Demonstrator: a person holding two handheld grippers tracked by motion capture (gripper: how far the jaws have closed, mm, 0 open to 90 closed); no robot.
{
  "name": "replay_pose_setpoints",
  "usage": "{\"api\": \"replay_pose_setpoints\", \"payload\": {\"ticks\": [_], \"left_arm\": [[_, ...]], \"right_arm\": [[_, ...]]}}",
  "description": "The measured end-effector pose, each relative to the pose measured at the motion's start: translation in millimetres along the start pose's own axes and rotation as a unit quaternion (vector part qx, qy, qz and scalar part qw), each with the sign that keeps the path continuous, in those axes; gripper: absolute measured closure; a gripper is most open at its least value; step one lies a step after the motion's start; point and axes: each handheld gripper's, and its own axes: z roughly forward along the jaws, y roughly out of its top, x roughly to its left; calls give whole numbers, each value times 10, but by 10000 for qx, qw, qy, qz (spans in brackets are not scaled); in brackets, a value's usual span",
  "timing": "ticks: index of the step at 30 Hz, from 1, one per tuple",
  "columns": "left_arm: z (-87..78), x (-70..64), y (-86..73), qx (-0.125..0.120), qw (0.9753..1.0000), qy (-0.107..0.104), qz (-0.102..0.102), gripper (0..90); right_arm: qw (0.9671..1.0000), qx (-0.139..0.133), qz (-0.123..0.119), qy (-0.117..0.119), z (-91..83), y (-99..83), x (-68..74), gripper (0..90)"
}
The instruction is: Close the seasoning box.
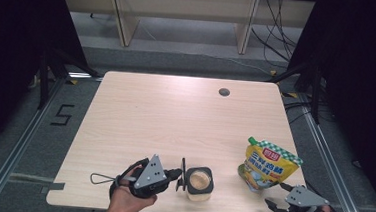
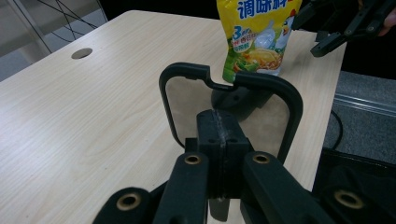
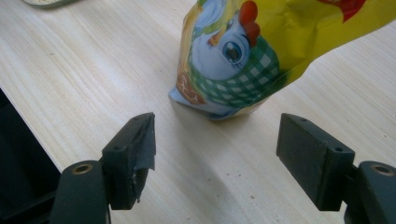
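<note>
The black container (image 1: 200,182) sits near the tabletop's (image 1: 165,119) near edge, open-topped, with beige contents showing. Its hinged lid (image 1: 182,174) stands upright on the left side, and the left gripper (image 1: 177,174) has its fingers (image 2: 209,140) pressed together on the lid's edge. A yellow seasoning pouch (image 1: 267,164) stands toward the near right corner. Just beside it, the right gripper (image 1: 272,206) hangs with fingers (image 3: 133,154) spread wide, holding nothing.

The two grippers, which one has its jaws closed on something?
The left gripper: its jaws pinch the black lid beside the square container. The right gripper stands open, short of the yellow pouch.
</note>
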Motion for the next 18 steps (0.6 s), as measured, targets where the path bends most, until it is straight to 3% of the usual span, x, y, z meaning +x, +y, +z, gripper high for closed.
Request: {"api": "replay_pose_setpoints", "payload": {"ticks": [11,13,18], "left_arm": [[241,-51,-4,190,9997,-158,-33,887],[274,-42,-8,229,9995,-223,38,887],[352,-77,-42,291,9992,-247,-71,885]], "right_arm": [[10000,1,-12,3,-1,-1,-1,292],[10000,0,-12,-1,-1,-1,-1,292],[10000,-15,-56,-6,3,-1,-3,292]]}}
